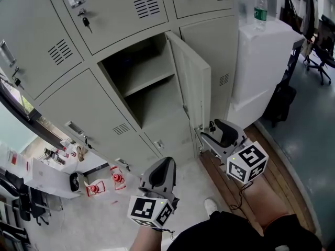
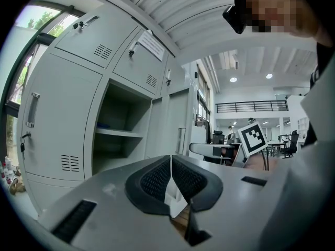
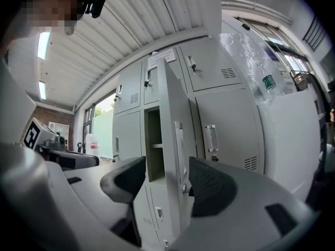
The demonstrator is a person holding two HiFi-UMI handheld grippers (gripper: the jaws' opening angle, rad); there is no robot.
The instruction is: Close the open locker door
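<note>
A grey locker bank fills the head view. One middle compartment (image 1: pixel 144 85) stands open, with a shelf inside. Its door (image 1: pixel 192 85) swings out to the right, edge toward me. My right gripper (image 1: pixel 208 132) is open at the door's lower free edge. In the right gripper view the door (image 3: pixel 175 114) and its handle (image 3: pixel 179 140) appear between the spread jaws of this gripper (image 3: pixel 166 165), and the pads do not press on it. My left gripper (image 1: pixel 168 161) hangs lower and to the left, away from the door. It (image 2: pixel 171 158) is shut, with nothing held.
A white cabinet (image 1: pixel 261 61) with a water bottle (image 1: pixel 260 7) on top stands right of the lockers, close behind the door. Small red and white items (image 1: pixel 104 184) lie on the floor at left. Keys (image 1: pixel 85 20) hang in neighbouring doors. Office chairs (image 1: pixel 319 56) stand at far right.
</note>
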